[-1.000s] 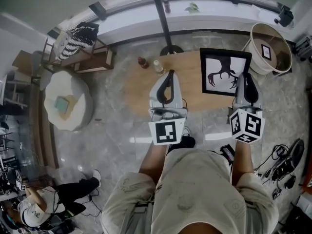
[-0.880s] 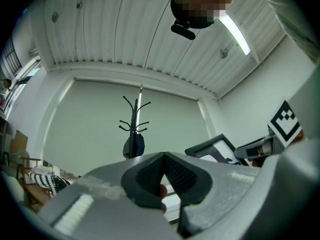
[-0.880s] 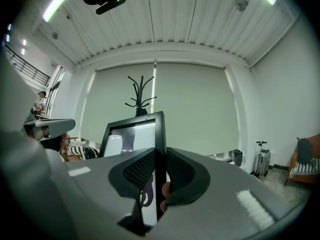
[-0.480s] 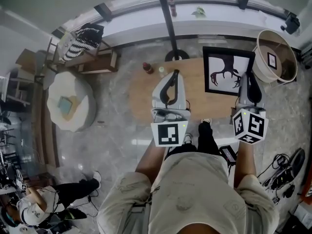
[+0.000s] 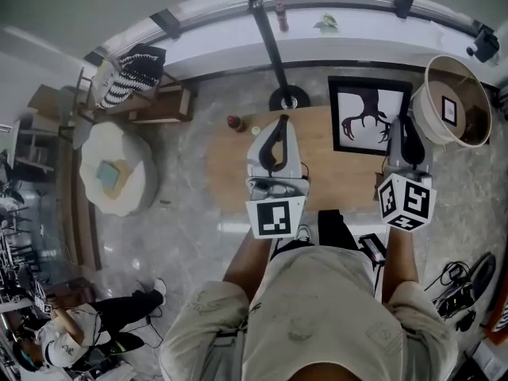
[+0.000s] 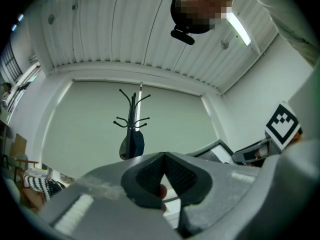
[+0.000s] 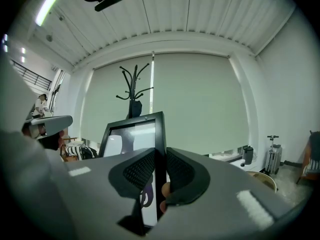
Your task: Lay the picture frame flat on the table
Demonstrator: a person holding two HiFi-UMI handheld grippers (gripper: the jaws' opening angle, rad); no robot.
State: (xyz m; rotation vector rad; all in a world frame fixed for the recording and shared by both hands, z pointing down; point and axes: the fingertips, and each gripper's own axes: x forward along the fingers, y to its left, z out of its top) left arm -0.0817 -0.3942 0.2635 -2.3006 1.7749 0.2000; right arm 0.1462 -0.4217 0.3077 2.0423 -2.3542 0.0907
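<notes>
R. gripper (image 5: 403, 125), jaws clamped on right edge of picture frame (image 5: 369, 94), still holds it over far-right corner of table (image 5: 230, 165), barely shifted, so not yet flat; L. gripper (image 5: 279, 125) jaws together, empty.

Bottles (image 5: 236, 123) far left on table (image 5: 333, 177)

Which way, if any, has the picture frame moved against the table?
Yes. In the head view the picture frame, held by the right gripper, has shifted away from the person: its top now lies past the table's far edge.
</notes>
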